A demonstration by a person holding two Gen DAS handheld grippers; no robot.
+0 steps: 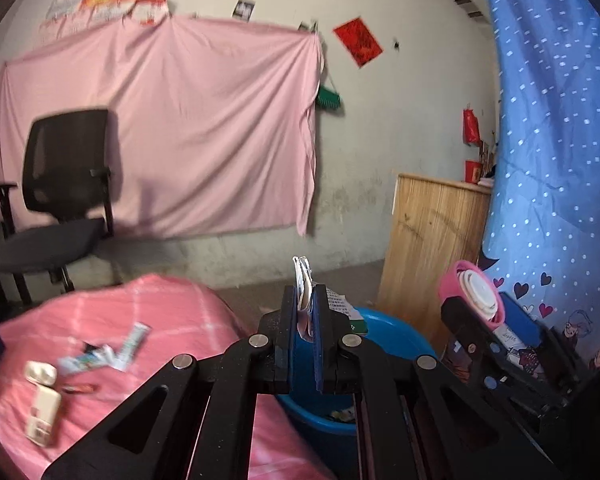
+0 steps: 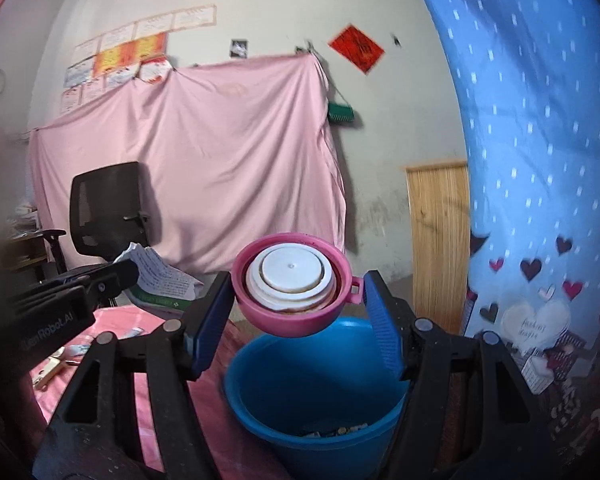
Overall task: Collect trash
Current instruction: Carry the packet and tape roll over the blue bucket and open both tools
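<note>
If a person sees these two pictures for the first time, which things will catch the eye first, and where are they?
In the right wrist view, the right tool holds a pink lid directly above the blue bucket. In the left wrist view, the left tool is shut on a folded paper, also over that bucket. Behind both, a large pink sheet hangs on the wall, and a blue dotted curtain fills the right side.

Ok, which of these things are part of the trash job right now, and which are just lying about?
Job:
- folded printed paper in left claw
- pink plastic lid with white insert between right claw fingers
- blue plastic bucket
- torn wrappers on pink bedspread

Lying about:
- white remote control
- black office chair
- wooden cabinet
- green brush
</note>
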